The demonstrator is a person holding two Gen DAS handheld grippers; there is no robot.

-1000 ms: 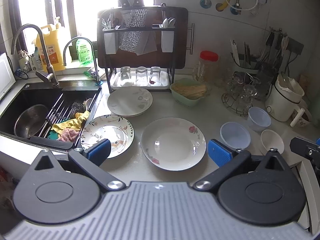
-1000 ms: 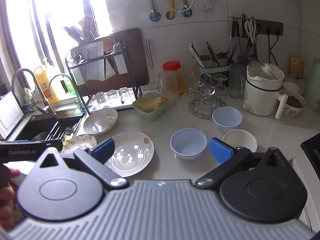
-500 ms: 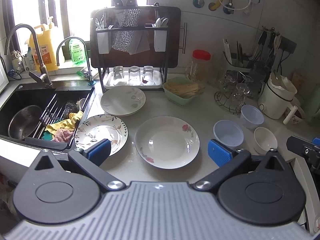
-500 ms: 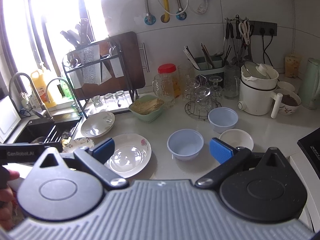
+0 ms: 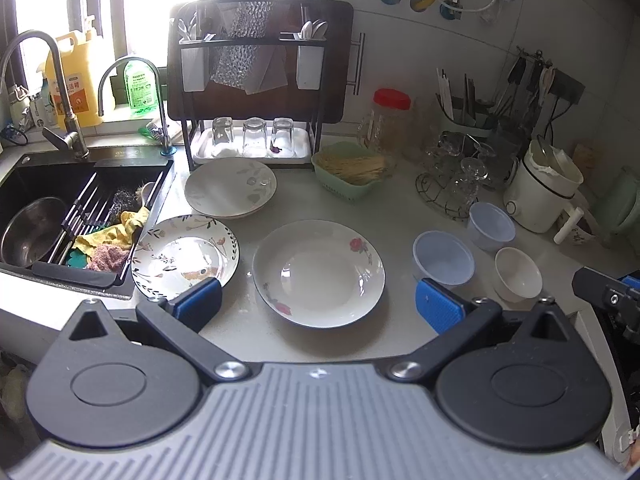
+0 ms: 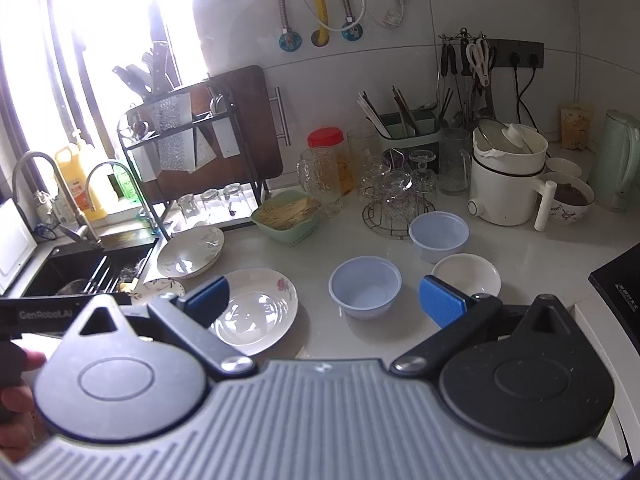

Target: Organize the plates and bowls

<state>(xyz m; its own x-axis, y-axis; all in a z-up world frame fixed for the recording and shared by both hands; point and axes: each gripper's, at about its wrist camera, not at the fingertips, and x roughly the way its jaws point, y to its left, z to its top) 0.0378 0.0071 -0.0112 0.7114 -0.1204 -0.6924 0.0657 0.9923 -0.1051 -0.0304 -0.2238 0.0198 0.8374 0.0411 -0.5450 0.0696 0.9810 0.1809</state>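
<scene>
Three plates lie on the counter: a rose plate point(image 5: 319, 272) in the middle, a leaf-rimmed plate point(image 5: 180, 254) by the sink, and a stacked plate point(image 5: 230, 187) behind. To the right stand two blue bowls point(image 5: 443, 257) point(image 5: 491, 225) and a white bowl point(image 5: 516, 274). My left gripper point(image 5: 318, 306) is open and empty, held above the counter's front edge before the rose plate. My right gripper point(image 6: 324, 300) is open and empty, before the near blue bowl point(image 6: 365, 286); the rose plate point(image 6: 256, 310) and white bowl point(image 6: 466, 274) flank it.
A black sink point(image 5: 36, 216) with a draining rack is at the left. A dish rack point(image 5: 256, 80) with glasses, a green basket point(image 5: 350, 170), a glass stand point(image 5: 456, 184) and a white pot point(image 5: 540, 192) line the back. A cooktop point(image 6: 616, 280) is at the right.
Both grippers have drifted slightly, so the scene has shifted a little in each view. Both stay open and empty. Nothing on the counter has moved.
</scene>
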